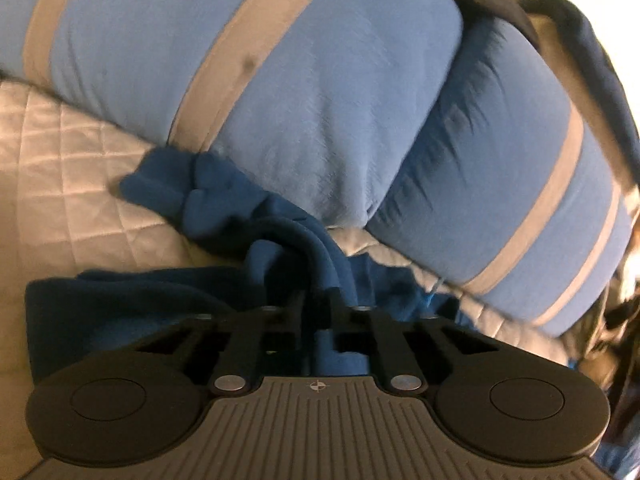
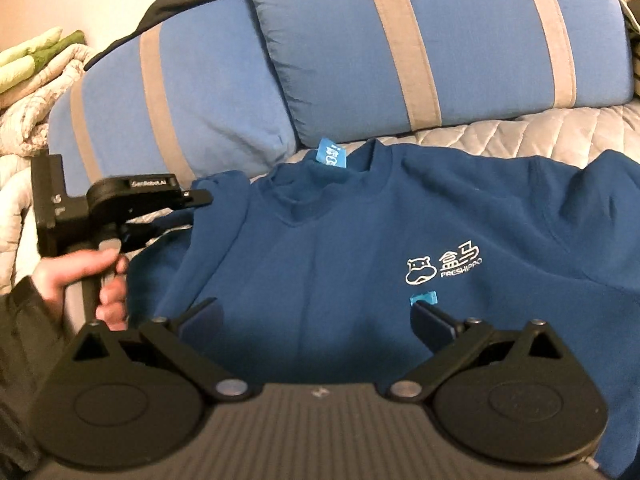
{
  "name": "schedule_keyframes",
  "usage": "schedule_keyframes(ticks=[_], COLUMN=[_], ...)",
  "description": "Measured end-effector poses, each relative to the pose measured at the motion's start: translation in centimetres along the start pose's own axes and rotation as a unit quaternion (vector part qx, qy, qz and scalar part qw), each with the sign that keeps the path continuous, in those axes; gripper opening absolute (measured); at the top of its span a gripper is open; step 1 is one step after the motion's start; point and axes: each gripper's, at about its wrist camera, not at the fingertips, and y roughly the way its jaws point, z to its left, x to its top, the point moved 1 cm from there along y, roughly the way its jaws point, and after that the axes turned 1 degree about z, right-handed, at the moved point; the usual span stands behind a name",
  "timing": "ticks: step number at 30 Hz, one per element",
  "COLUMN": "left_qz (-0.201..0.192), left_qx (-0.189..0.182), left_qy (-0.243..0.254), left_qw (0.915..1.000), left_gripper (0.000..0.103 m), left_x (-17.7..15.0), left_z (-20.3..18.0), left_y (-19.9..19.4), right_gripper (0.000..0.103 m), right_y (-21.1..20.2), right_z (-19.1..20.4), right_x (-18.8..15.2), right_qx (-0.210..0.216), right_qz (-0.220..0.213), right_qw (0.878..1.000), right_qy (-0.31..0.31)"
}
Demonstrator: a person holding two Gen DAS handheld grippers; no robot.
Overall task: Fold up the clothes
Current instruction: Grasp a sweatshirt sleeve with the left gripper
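gripping sweatshirt point(image 2: 360, 240): left tongs point(image 1: 320, 300); right tongs point(image 2: 316, 316) spread.

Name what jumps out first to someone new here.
The dark blue sweatshirt lies front up on the quilt, its white hippo logo just beyond the open right tool. Behind it lean two blue pillows with grey stripes. The left tool is shut on a bunched part of the sweatshirt.

Your sweatshirt point(image 2: 360, 240) chest reads "FRESHIPPO" under a hippo logo point(image 2: 442, 266) with two Chinese characters; the left gripper point(image 2: 200, 200) arm reads "SenRobot.AI", blurred.
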Motion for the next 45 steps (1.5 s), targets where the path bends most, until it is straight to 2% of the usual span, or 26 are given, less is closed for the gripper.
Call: schedule_keyframes(ticks=[5,8,12,15,17,19,24,25,26,27,29,31,32,34,37,40,45], left_qz=[-0.019,-0.053,-0.094,-0.093,-0.076,-0.042,0.049,0.063,0.078,0.092,0.077,0.046,0.03,0.004,0.005,0.042,0.081], left_qx=[-0.006,0.008,0.016,0.001,-0.015,-0.027,-0.04,-0.044,-0.049,-0.053,-0.072,-0.082,-0.085,-0.066,-0.04,-0.044,-0.008], left_qy=[-0.013,0.001,0.029,0.093,0.128,0.148,0.167,0.166,0.166,0.165,0.129,0.075,0.046,-0.006,-0.072,-0.117,-0.134], left_qw=[0.9997,0.9986,0.995,0.9914,0.9887,0.9878,0.984,0.9831,0.9819,0.9806,0.9861,0.9927,0.9949,0.9978,0.9966,0.9913,0.9875], left_gripper=[0.007,0.007,0.007,0.007,0.007,0.007,0.01,0.018,0.034,0.041,0.06,0.067,0.068,0.068,0.068,0.068,0.067], left_x=[1.6,3.0,3.6,1.9,-0.2,-2.5,-6.4,-6.9,-7.3,-7.8,-7.1,-5.7,-5.0,-3.5,-1.8,-0.6,-0.3], left_z=[0.4,0.1,-1.0,-3.2,-4.7,-5.6,-5.3,-4.9,-4.6,-4.3,-2.8,-0.9,0.1,1.7,3.7,4.7,5.3], left_y=[-3.0,-6.7,-12.6,-16.1,-17.6,-17.9,-16.4,-16.2,-15.9,-15.7,-16.5,-17.3,-17.5,-17.4,-15.6,-11.9,-6.8], right_gripper=[0.103,0.103,0.103,0.103,0.103,0.103,0.103,0.103,0.103,0.103,0.103,0.103,0.103,0.103,0.103,0.103,0.103], right_y=[0.2,0.2,0.2,-0.1,-0.2,-0.3,-0.4,-0.5,-0.5,-0.5,-0.5,-0.5,-0.5,-0.5,-0.5,-0.4,-0.3], right_z=[0.0,-0.1,-0.1,-0.2,-0.3,-0.4,-0.8,-0.8,-0.9,-1.0,-1.2,-1.3,-1.4,-1.3,-1.1,-1.1,-1.2], right_x=[-0.1,-0.1,-0.2,-0.3,-0.3,-0.3,-0.4,-0.4,-0.4,-0.4,-0.5,-0.4,-0.4,-0.5,-0.5,-0.5,-0.5], right_qx=[0.002,0.002,0.003,0.005,0.006,0.006,0.005,0.005,0.004,0.004,0.004,0.005,0.005,0.006,0.008,0.008,0.007], right_qz=[0.005,0.007,0.008,0.007,0.005,0.004,0.004,0.005,0.005,0.006,0.007,0.008,0.008,0.009,0.01,0.011,0.014], right_qw=[1.0,1.0,1.0,1.0,1.0,1.0,1.0,1.0,1.0,1.0,1.0,1.0,1.0,1.0,1.0,1.0,1.0], right_qy=[0.0,0.001,0.003,0.004,0.006,0.009,0.015,0.016,0.016,0.018,0.022,0.027,0.029,0.025,0.019,0.019,0.023])
